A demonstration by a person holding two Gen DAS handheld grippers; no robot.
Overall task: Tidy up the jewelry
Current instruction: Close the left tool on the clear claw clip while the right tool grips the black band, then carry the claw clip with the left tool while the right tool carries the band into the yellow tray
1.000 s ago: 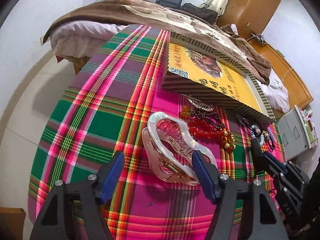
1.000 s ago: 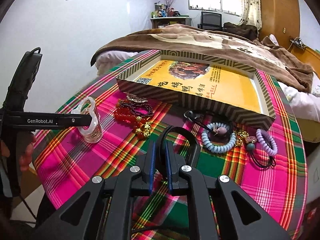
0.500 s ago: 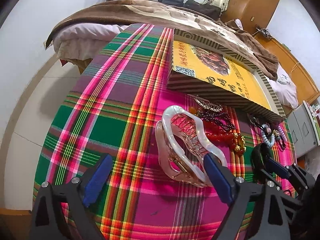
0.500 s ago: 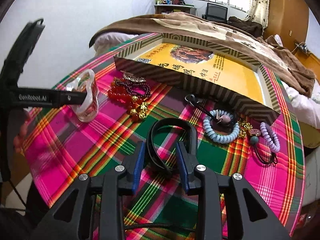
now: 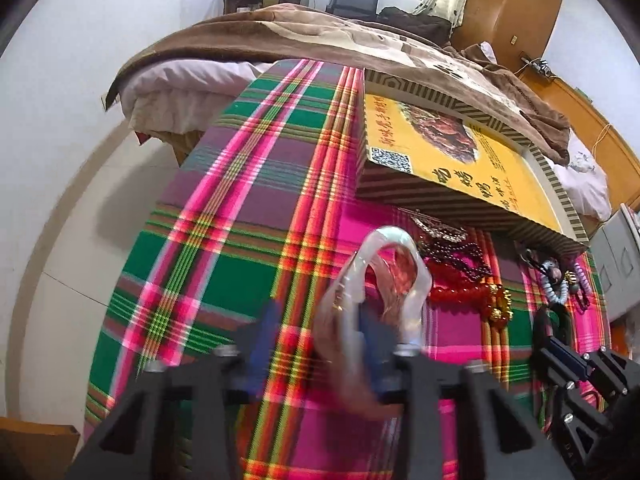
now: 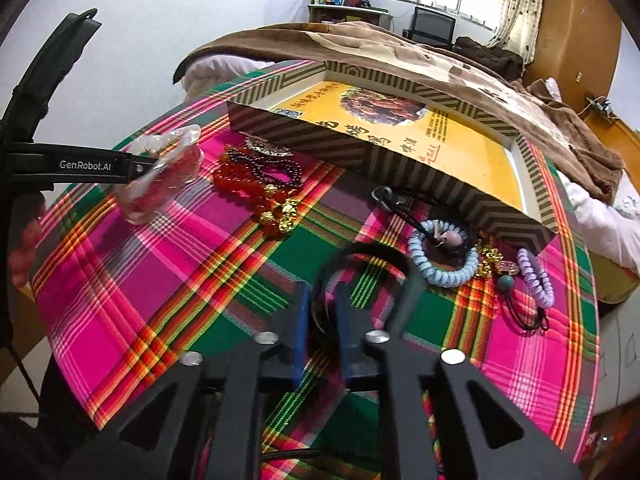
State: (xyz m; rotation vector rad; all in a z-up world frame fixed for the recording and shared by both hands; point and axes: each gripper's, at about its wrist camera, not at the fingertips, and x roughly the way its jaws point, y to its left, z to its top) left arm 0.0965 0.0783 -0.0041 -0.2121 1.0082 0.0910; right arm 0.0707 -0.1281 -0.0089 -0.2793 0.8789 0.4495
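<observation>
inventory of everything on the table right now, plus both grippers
tablecloth: 1, pink-green plaid, covers table
box: 1, yellow inside, striped walls, far side of table
hair claw: 1, clear pinkish, in left gripper
bead bracelets: pile, red and dark purple with gold charms, before box
headband: 1, black, in right gripper
coil hair tie: 1, light blue, right of headband
coil hair tie: 1, lilac, near right edge
bed: 1, brown blanket, behind table
left gripper: just closed on hair claw
right gripper: just closed on headband

Left gripper (image 5: 316, 344) closing on hair claw (image 5: 384, 280) (blurred)
</observation>
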